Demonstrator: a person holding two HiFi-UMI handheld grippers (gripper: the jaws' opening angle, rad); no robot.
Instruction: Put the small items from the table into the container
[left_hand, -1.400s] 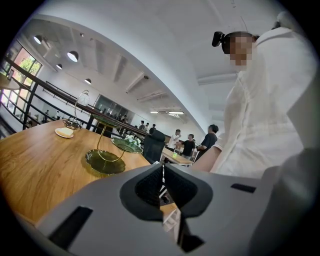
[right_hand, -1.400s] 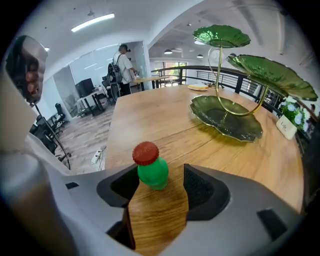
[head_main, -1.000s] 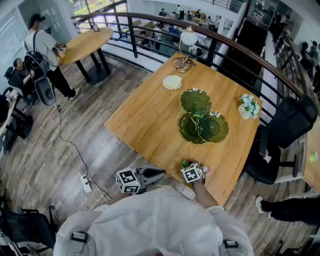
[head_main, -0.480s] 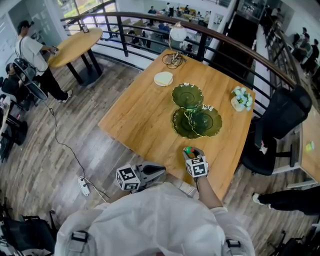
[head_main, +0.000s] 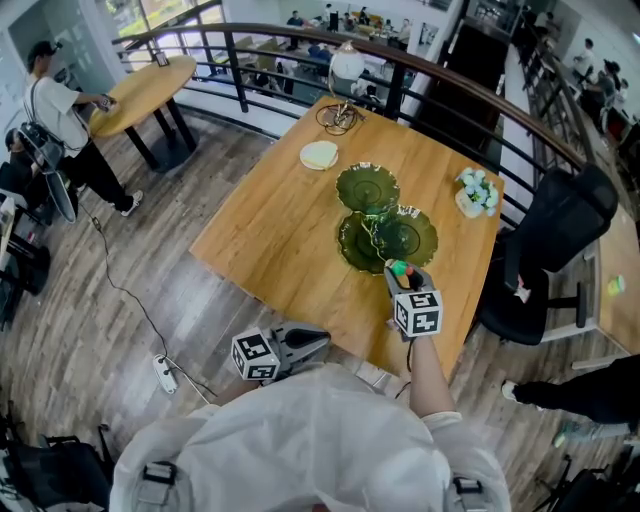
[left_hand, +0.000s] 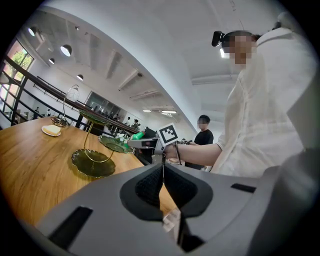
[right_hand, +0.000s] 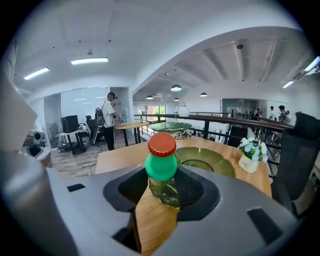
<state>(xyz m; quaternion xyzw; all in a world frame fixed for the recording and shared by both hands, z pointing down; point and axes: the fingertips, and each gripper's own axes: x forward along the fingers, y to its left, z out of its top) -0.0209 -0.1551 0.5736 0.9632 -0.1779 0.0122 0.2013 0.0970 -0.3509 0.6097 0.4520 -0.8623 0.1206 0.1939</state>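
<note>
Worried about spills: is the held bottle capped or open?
Capped: a red cap sits atop the small bottle in the right gripper.

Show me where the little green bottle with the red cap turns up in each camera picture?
Head view: the little bottle is right of centre, at the tip of the right gripper.
Left gripper view: a small green shape near the centre.
Right gripper view: in the centre, between the jaws.
Shared landmark: the green tiered plates, just beyond the bottle in every view.
</note>
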